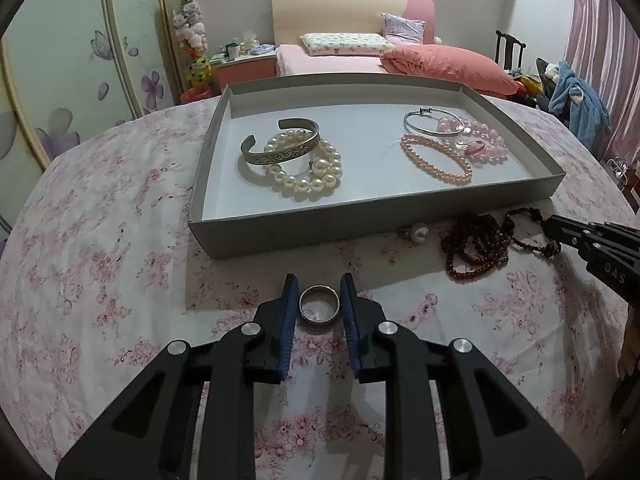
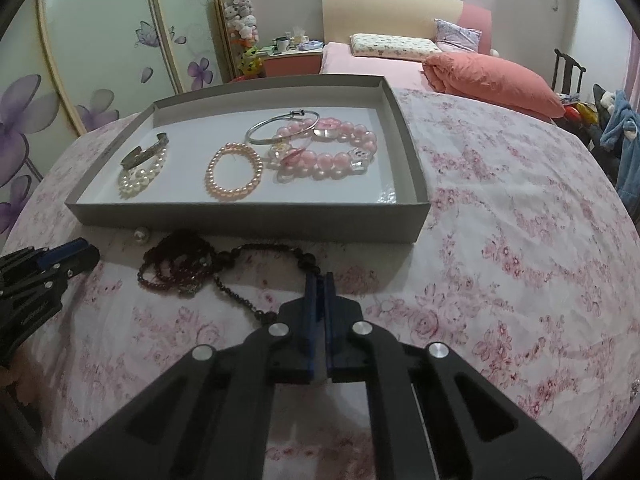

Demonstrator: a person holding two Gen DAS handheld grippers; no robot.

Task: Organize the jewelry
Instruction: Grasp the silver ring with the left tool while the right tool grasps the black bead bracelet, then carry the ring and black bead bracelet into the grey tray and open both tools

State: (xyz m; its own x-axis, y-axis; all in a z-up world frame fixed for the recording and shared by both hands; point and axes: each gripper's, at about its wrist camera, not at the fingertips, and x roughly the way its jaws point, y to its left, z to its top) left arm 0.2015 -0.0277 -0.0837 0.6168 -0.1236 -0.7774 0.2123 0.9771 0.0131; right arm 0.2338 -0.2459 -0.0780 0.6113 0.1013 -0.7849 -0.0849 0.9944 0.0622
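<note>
Two grippers are working over a tabletop (image 1: pixel 100 280) covered in a pink floral cloth; the left gripper (image 1: pixel 319 294) is hovering low with its blue fingers (image 1: pixel 289 300) apart on either side of a silver ring (image 1: pixel 319 309), which is lying flat on the cloth between them, and whether the pads are touching the ring cannot be told. The right gripper (image 2: pixel 319 280) is resting with its fingers together, the tips sitting at a string of dark beads (image 2: pixel 256 276) that is trailing across the cloth; whether a bead is being pinched cannot be told. Beside that string a heap of dark red beads (image 2: pixel 176 268) is lying near the front wall of a shallow grey box (image 1: pixel 280 226); a single pearl earring (image 1: pixel 418 234) is sitting just against that wall.

Inside the box, a patterned metal cuff (image 1: pixel 280 146) is leaning on a white pearl bracelet (image 1: pixel 316 176) at the left; at the right a peach pearl bracelet (image 1: pixel 436 162) is lying flat beside a thin silver bangle (image 1: pixel 432 122), which is overlapping a pink bead bracelet (image 1: pixel 480 140).

Behind the tabletop a bed (image 1: pixel 332 62) with a pink quilt is showing.
</note>
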